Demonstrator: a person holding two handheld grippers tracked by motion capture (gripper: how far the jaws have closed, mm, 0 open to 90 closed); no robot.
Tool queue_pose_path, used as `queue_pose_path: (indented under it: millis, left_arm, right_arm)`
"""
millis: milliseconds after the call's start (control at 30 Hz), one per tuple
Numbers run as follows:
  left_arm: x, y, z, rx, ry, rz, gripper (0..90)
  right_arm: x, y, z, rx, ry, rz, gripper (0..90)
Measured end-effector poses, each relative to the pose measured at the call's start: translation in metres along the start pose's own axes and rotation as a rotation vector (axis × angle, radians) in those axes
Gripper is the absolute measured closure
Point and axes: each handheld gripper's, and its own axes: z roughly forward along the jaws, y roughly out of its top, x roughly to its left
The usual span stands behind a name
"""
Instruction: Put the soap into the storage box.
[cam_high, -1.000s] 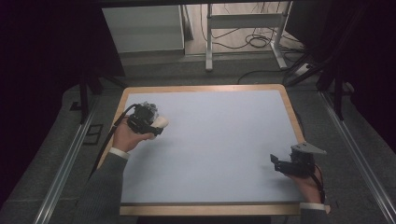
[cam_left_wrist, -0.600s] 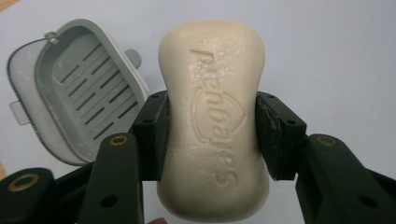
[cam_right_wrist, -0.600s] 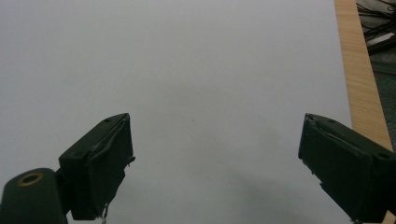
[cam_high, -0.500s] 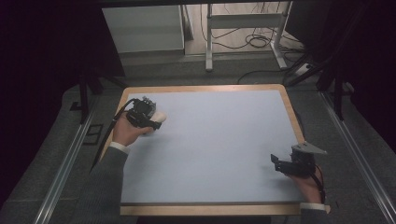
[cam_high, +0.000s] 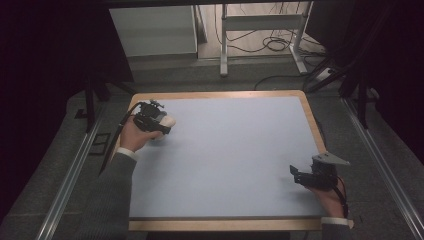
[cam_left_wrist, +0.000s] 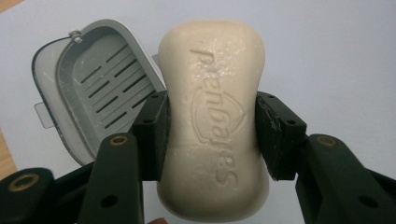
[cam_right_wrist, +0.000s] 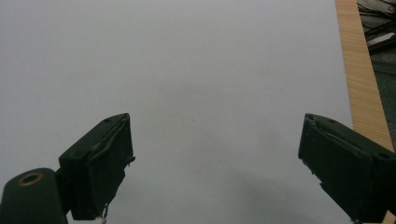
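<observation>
Item one, a grey soap case (cam_left_wrist: 93, 93): we see it lying open on the pale surface (cam_left_wrist: 327, 56) just beyond and to the left of the left tool (cam_left_wrist: 212, 133), its slotted inner tray bare, with nothing in it; its near edge is hidden behind the tool's left jaw, so we cannot tell whether a second half is attached. Item two, a cream bar of soap (cam_left_wrist: 215, 121): we record it clamped by its long sides between the left tool's two pads, held above the surface and beside the case, not in it; its embossed lettering reads upside down and its lower end is cut off. In the high view the left tool (cam_high: 155, 122) sits near the surface's far left corner, the soap (cam_high: 167, 121) a pale blur there. Item three, the right tool (cam_right_wrist: 215, 163): jaws wide apart, nothing between them, over bare surface beside the wooden edge (cam_right_wrist: 359, 70).
</observation>
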Motion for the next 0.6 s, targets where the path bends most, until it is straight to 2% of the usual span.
queue_pose_path:
  millis: [267,600]
  left_arm:
    - [0.01,0.004,0.01,0.027,0.018,-0.027,49.4]
    - [0.018,0.008,0.017,0.029,0.021,-0.058,49.4]
  right_arm:
    - [-0.002,-0.001,0.0,0.002,-0.007,0.003,10.0]
    - [-0.002,-0.001,0.0,0.001,-0.009,0.003,10.0]
